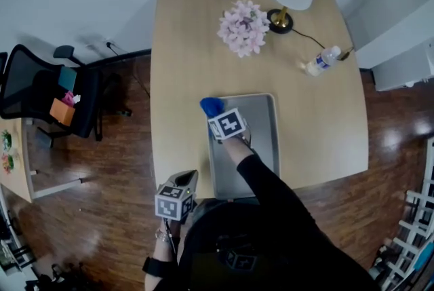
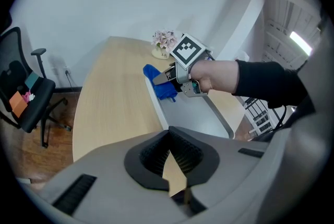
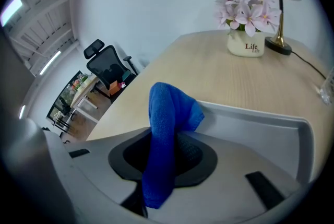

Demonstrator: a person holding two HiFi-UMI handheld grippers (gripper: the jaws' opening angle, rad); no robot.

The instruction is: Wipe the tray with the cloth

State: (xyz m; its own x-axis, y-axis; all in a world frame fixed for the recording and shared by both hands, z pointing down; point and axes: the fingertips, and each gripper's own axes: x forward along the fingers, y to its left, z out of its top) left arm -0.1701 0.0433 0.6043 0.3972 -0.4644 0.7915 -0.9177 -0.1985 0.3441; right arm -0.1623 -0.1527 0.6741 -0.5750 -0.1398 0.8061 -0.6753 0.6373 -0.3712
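My right gripper (image 1: 217,114) is clamped on the blue cloth (image 3: 166,113), a nubby woven fold draped over its ribbed black pads. The cloth is at the far left corner of the tray (image 1: 263,140), a smooth grey rectangle with a raised, rounded rim, on the pale wood table (image 1: 183,45). My left gripper (image 2: 169,133) is closed, holding nothing.

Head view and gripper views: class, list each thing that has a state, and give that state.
right gripper, jaws shut on the cloth
cloth, bunched between those jaws
left gripper, jaws together, empty
tray, flat on the table
bottle, lying on its side
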